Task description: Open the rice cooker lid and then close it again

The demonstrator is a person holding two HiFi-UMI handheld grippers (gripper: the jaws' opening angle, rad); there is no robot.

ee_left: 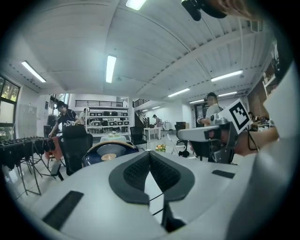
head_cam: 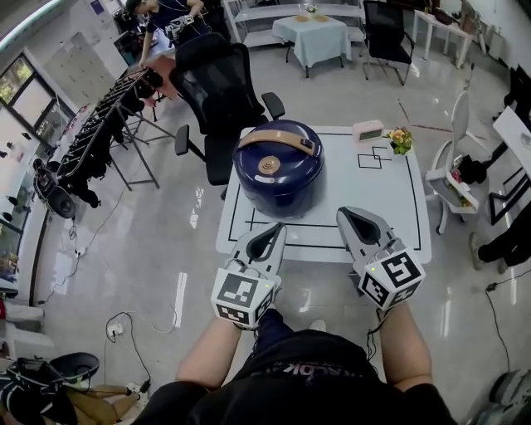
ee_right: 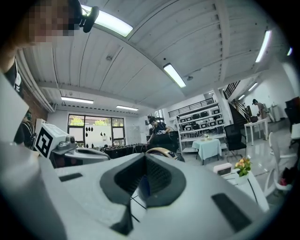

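- The rice cooker [head_cam: 278, 166], dark blue and round, stood on the left half of the white bench [head_cam: 390, 199], towards its far edge.
- Its lid [head_cam: 290, 158] was down and shut. A tan handle [head_cam: 278, 137] lay across the back of the top, and a small gold disc [head_cam: 269, 166] sat in the middle.
- The left tool [head_cam: 274, 231] was over the near edge of the bench, pointed at the front of the rice cooker but clear of it. Its own view showed its jaws pressed together with nothing between them.
- The right tool [head_cam: 348, 216] was beside it, also at the near edge, aimed past the right side of the rice cooker and not touching it. Its jaws were likewise together and empty.
- The two tools were near each other but apart, each with its marker cube turned up towards the head camera.
- Black lines [head_cam: 373, 158] were marked on the bench top, with a small square figure to the right of the rice cooker.
- A pink box [head_cam: 367, 129] and a small bunch of flowers [head_cam: 401, 139] were at the far right of the bench, well apart from the rice cooker.
- A black office chair [head_cam: 217, 91] stood just behind the bench on the left, and a white chair [head_cam: 452, 166] stood at its right end.
- Farther back, a person [head_cam: 162, 17] bent over a rack of dark gear [head_cam: 99, 133], and a small table with a pale cloth [head_cam: 314, 37] stood across the room.
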